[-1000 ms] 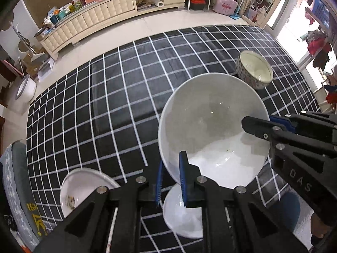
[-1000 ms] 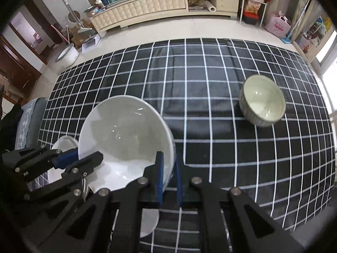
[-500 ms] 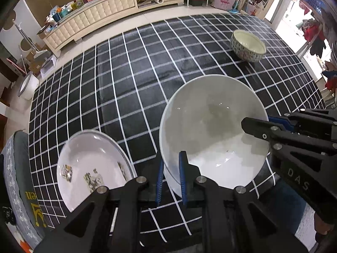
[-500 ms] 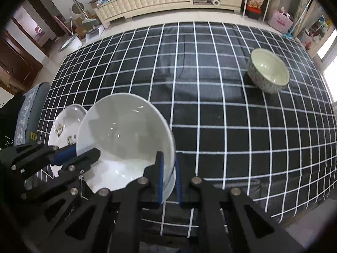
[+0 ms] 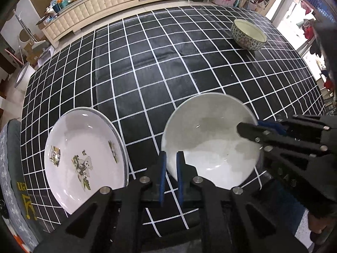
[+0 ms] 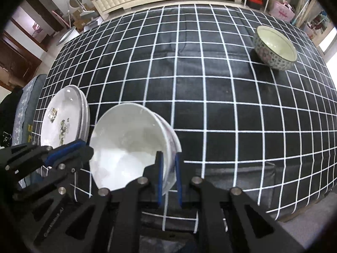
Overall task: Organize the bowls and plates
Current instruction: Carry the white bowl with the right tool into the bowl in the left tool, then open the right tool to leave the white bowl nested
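A large white bowl (image 5: 210,145) (image 6: 126,147) hangs tilted over the near part of the black grid-cloth table (image 5: 147,63). My left gripper (image 5: 170,158) is shut on its left rim, and my right gripper (image 6: 168,160) is shut on its right rim. Each gripper also shows in the other's view, the right gripper (image 5: 254,126) and the left gripper (image 6: 69,149). Just left of the bowl lies a stack of white plates (image 5: 84,154) (image 6: 63,122) with a printed picture. A patterned bowl (image 5: 248,34) (image 6: 273,48) stands far back on the right. Whether the white bowl touches the cloth is hidden.
The table's near edge runs just under the grippers. A grey cushioned seat (image 5: 10,168) stands left of the table. A long cream cabinet (image 5: 94,2) lines the far wall, beyond bare floor.
Both grippers have drawn back toward the table's near edge and sunk a little, carrying the white bowl. The plate stack now shows in full at the left, and the patterned bowl looks farther off.
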